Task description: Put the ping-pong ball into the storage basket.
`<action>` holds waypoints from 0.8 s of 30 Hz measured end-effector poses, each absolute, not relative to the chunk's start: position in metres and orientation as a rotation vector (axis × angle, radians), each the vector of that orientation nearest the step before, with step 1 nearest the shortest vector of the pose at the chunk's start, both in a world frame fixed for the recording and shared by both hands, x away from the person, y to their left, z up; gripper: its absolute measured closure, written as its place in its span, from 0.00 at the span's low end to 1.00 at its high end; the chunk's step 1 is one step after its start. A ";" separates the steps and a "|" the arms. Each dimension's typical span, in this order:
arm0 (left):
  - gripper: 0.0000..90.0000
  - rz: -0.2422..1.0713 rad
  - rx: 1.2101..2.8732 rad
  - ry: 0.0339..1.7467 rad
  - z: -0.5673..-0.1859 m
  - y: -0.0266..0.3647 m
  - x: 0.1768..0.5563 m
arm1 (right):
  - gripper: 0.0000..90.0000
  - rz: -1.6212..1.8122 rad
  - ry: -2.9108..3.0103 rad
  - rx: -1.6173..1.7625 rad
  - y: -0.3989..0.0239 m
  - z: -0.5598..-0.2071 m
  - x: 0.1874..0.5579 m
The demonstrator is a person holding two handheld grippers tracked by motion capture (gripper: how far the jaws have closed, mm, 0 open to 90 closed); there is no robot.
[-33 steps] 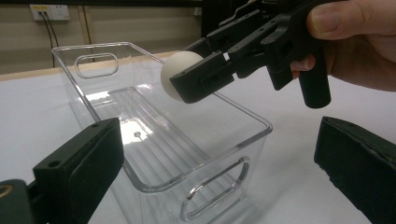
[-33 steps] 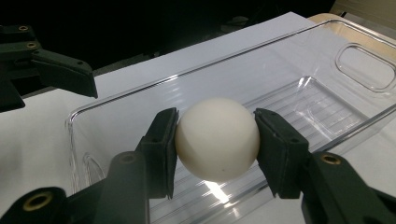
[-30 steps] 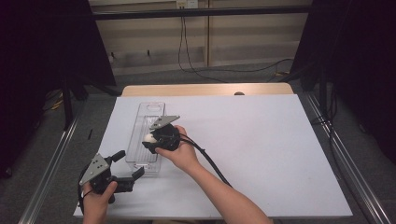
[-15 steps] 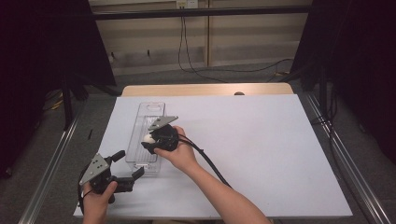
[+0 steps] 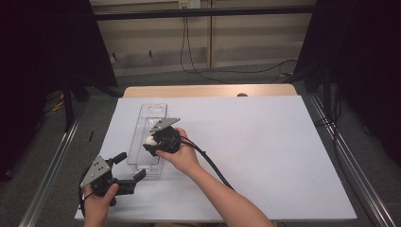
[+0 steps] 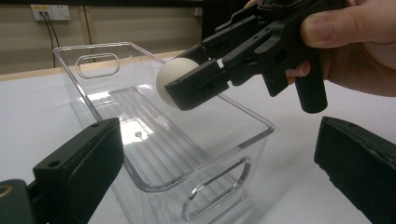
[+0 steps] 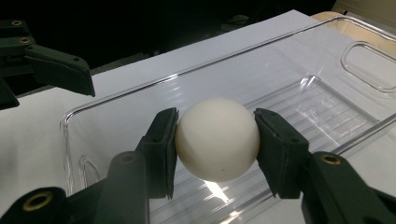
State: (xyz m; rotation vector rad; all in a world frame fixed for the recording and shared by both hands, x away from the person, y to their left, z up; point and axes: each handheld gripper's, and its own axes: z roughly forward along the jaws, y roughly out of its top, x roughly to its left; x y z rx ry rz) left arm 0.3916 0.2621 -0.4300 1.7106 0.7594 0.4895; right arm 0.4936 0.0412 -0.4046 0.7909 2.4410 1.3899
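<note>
The right gripper [image 7: 215, 140] clamps a white ball [image 7: 217, 139] between its two pads, one pad on each side, and holds it above the open bin [image 7: 299, 60], over the end nearer the person. From the left gripper view the ball [image 6: 175, 80] hangs clear of the bin floor [image 6: 140, 135], near the top of the walls; the near pad covers its lower right part. In the high view the ball [image 5: 151, 140] is only a small pale spot beside the right gripper [image 5: 153, 142], mostly covered by the gripper body and its grey plate.

The clear bin [image 5: 150, 113] lies on the white sheet [image 5: 265, 142] toward the sheet's left edge, its long side running away from the person. Its walls are hard to trace against the sheet; the handle cut-outs and ribbed floor show best in the gripper views. Its near end is cut off at the bottom of the left gripper view.

The left gripper [image 5: 128, 171] sits near the sheet's near left corner, just beside the bin's near end, jaws spread wide with nothing between them. Whether it touches the bin cannot be told. The left forearm is cut off at the bottom edge.
</note>
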 end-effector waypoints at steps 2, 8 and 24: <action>0.02 0.490 1.711 0.759 -0.430 0.262 0.392 | 0.57 1.392 2.443 0.791 0.041 -0.405 0.494; 0.02 0.491 1.711 0.761 -0.430 0.262 0.392 | 0.57 1.388 2.440 0.786 0.041 -0.405 0.494; 0.02 0.489 1.686 0.770 -0.430 0.261 0.392 | 0.56 1.385 2.451 0.783 0.044 -0.408 0.494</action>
